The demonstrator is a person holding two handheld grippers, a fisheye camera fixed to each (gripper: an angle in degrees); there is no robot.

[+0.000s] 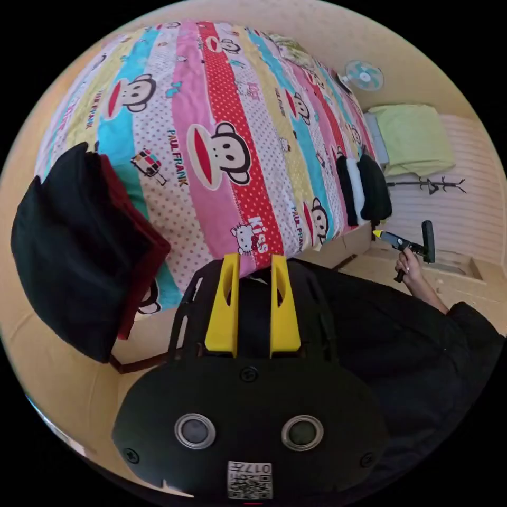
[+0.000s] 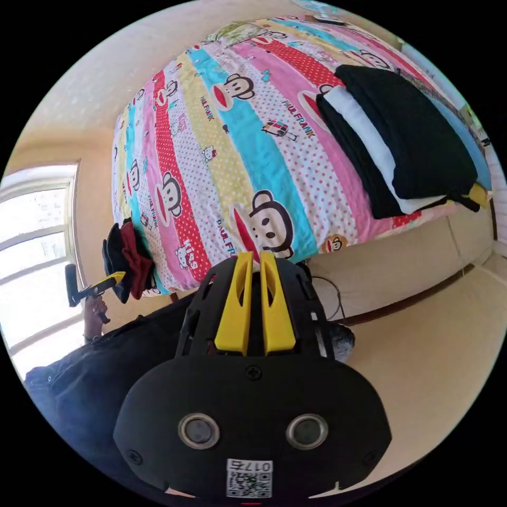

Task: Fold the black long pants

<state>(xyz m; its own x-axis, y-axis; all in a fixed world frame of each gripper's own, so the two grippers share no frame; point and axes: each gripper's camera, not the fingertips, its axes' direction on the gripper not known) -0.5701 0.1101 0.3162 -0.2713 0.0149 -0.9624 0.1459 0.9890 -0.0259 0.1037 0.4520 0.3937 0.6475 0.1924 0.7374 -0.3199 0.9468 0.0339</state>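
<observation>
2 grippers, 2 clothes stacks, 1 bed. Left gripper (image 1: 253, 259): yellow jaws parted by a narrow gap, nothing btwn them, held off the bed edge. Right gripper (image 2: 252, 256): jaws nearly closed, thin slit only, holding nothing. Bed (image 1: 232, 105) has a striped cartoon-print cover; pale walls, a window (image 2: 31, 253) and a small fan (image 1: 363, 75) around it. Stack 1 (image 1: 74, 248), left gripper view: black folded item on a dark red one, at bed corner, overhanging the edge. Stack 2 (image 2: 401, 137), right gripper view: black, white, black layers at the opposite corner, long axis running across the stripes toward the bed edge. Cannot tell which black piece is the pants. Person's dark sleeve (image 1: 401, 338) shows below.
</observation>
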